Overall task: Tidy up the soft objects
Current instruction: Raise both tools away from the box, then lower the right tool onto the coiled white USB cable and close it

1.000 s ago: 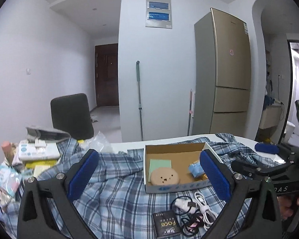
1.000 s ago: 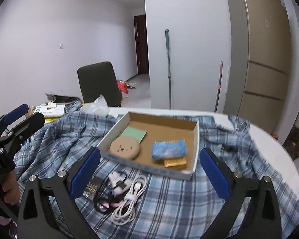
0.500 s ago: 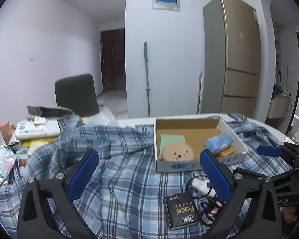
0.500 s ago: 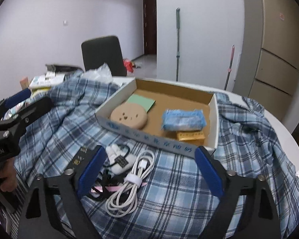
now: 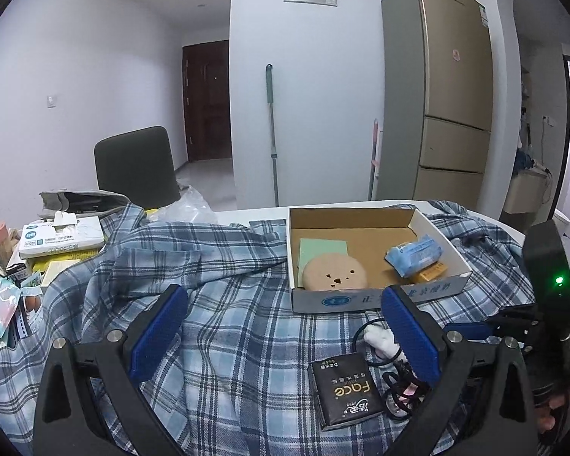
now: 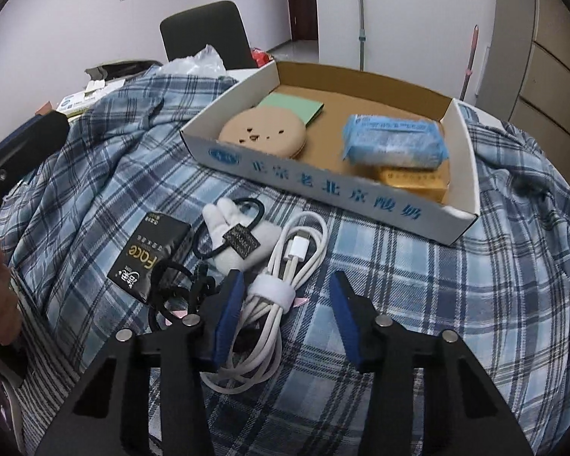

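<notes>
A cardboard box (image 6: 334,193) sits on a blue plaid shirt (image 6: 456,304) and holds a round tan cushion (image 6: 264,131), a green pad (image 6: 294,106), a blue tissue pack (image 6: 393,142) and a yellow pack (image 6: 414,182). In front of it lie a coiled white cable (image 6: 277,292), a white plush hair tie (image 6: 239,243), black hair ties (image 6: 171,285) and a black "Face" packet (image 6: 150,262). My right gripper (image 6: 287,315) is open, its jaws partly closed around the cable's bundled middle. My left gripper (image 5: 281,338) is open and empty above the shirt (image 5: 228,342), left of the packet (image 5: 345,391).
Tissue boxes, packets and papers (image 5: 57,235) are piled at the table's left end. A black chair (image 5: 136,169) stands behind the table, with a crumpled plastic bag (image 5: 188,207) in front of it. A fridge (image 5: 448,106) and a mop (image 5: 271,136) stand at the back wall.
My right gripper has dropped forward onto the white cable and its jaws have narrowed around it. My left gripper has lowered slightly toward the shirt and stayed wide open.
</notes>
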`<act>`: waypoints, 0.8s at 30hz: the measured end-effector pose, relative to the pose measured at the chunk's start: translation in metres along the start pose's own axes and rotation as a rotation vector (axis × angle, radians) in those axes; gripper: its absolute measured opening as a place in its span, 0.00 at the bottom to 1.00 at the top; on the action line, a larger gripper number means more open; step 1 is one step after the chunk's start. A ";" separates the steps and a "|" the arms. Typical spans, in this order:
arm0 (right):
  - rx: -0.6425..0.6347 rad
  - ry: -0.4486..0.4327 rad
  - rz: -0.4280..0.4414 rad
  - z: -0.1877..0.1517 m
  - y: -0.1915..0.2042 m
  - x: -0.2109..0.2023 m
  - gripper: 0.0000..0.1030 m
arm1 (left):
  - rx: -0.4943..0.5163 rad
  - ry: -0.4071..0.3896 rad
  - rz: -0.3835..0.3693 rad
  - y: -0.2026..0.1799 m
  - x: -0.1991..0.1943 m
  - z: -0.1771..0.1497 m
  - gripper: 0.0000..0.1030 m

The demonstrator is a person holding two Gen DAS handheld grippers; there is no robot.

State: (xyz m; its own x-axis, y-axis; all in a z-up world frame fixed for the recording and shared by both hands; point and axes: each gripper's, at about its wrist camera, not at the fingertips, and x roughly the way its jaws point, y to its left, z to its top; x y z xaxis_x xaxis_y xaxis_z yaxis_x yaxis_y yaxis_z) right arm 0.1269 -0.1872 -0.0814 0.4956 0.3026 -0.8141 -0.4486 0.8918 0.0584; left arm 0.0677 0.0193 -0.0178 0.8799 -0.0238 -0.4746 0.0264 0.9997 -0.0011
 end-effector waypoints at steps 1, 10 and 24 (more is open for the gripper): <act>-0.001 0.006 0.004 0.000 0.000 0.001 0.37 | 0.002 0.000 -0.001 0.000 0.000 0.000 1.00; -0.001 -0.041 0.006 0.002 -0.002 -0.012 0.23 | 0.004 0.012 -0.003 0.000 0.001 0.000 1.00; -0.017 0.051 -0.085 0.001 -0.042 -0.017 0.23 | 0.029 0.044 -0.007 -0.006 0.006 -0.002 1.00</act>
State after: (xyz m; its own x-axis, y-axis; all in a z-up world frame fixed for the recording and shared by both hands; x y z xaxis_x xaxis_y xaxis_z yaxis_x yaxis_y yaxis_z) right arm 0.1377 -0.2294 -0.0699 0.4939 0.2084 -0.8442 -0.4197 0.9074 -0.0216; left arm 0.0715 0.0132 -0.0227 0.8578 -0.0291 -0.5132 0.0466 0.9987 0.0211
